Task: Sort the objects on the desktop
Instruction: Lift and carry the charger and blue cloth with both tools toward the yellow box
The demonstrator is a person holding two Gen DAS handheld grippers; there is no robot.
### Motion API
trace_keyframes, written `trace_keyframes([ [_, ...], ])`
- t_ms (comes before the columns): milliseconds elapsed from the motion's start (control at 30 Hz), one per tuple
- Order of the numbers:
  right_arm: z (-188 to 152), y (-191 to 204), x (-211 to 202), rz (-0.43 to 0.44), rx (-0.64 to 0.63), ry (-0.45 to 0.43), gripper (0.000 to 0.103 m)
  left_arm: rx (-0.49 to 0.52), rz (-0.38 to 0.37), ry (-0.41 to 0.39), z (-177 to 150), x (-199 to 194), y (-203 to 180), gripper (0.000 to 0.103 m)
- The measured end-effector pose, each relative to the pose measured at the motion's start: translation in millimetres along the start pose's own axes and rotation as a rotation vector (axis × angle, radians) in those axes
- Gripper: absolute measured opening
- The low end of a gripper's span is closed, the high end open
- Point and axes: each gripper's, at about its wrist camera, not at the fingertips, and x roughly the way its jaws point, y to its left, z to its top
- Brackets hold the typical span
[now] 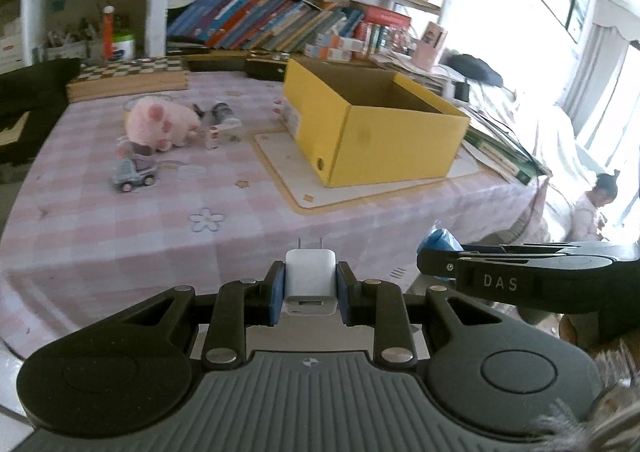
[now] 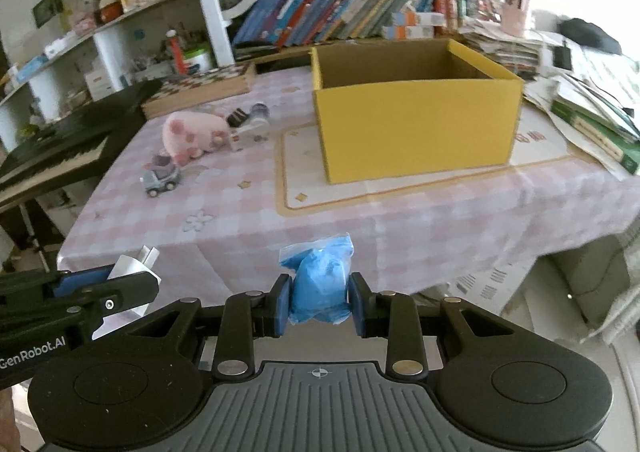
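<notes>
- Desktop objects lie in a loose group on the left half of the pink checked tablecloth (image 1: 100, 236): a small grey toy car (image 1: 133, 175) nearest the front edge, a pink plush pig (image 1: 160, 124) just behind it, and a small white and red carton (image 1: 213, 137) just right of the pig.
- Behind the carton lies a dark cylindrical item (image 1: 222, 111); blur prevents identification.
- At the far left edge of the table rests a flat wooden chequered board (image 1: 128, 77).
- Left gripper (image 1: 310, 284): held off the front edge of the table, jaws narrow, blue pads clamped on both sides of a white square plug-in charger (image 1: 309, 276), its two prongs pointing toward the table.
- Right gripper (image 2: 319, 300): just beside the left gripper, also off the front edge, jaws narrow, pinching a crumpled blue plastic bag (image 2: 320, 284) between its pads.
- On the right half of the table stands an open yellow cardboard box (image 2: 416, 132), upright on a cream mat with an orange border (image 2: 332, 196). No contents are visible inside from either view.
- To the right of the box, books and papers (image 2: 592, 120) are stacked along the table edge.
- A white shelf of leaning books (image 2: 340, 12) runs behind the table.
</notes>
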Motion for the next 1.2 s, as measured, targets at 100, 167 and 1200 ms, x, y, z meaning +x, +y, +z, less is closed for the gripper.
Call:
trace_keyframes([
  [100,-4,-8,-3,-0.026,0.022,0.002,0.030,0.018,-0.028,0.010,1,5,-7,0.024],
  [167,-6,-13,-5,-0.040,0.036,0.003,0.030,0.030,-0.044,0.017,2,8,-12,0.024],
  [1200,6,-101,0,-0.129,0.166,0.025,0.030,0.148,-0.161,0.081,29,73,-95,0.024],
])
